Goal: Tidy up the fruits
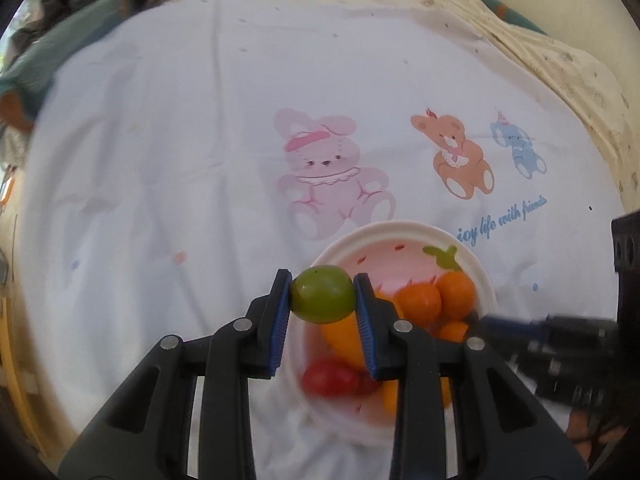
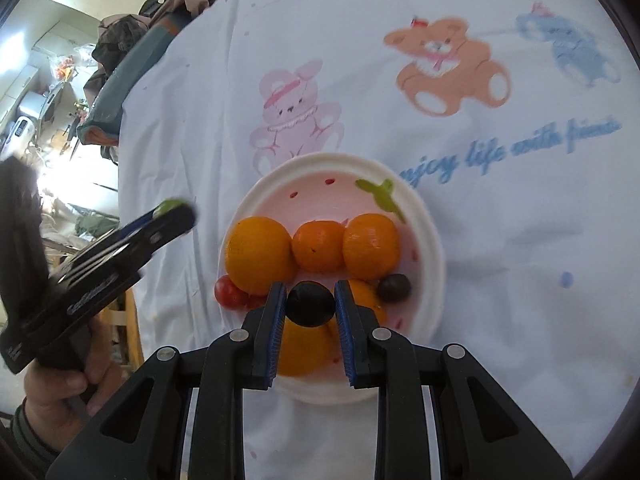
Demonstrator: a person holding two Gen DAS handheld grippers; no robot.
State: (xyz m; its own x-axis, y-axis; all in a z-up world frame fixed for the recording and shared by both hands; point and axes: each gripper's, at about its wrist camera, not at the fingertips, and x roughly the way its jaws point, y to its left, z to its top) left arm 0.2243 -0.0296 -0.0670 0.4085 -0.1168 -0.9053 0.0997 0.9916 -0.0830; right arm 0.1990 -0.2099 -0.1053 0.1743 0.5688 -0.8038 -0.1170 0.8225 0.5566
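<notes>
Two claws each hold a grape. The left claw (image 1: pixel 322 295) pinches a green grape (image 1: pixel 322 294) between its blue pads, the grape's long axis lying crosswise from pad to pad, above the near left rim of the white bowl (image 1: pixel 486 280). The right claw (image 2: pixel 311 305) clamps a dark grape (image 2: pixel 311 305), roundish with no clear long axis, over the bowl's near part. Oranges (image 2: pixel 370 247) sit side by side across the bowl's middle, red cherry tomatoes (image 2: pixel 229 292) at its left and another dark grape (image 2: pixel 394 288) at its right. The bowl rests on a white cartoon-print cloth (image 2: pixel 500 240).
</notes>
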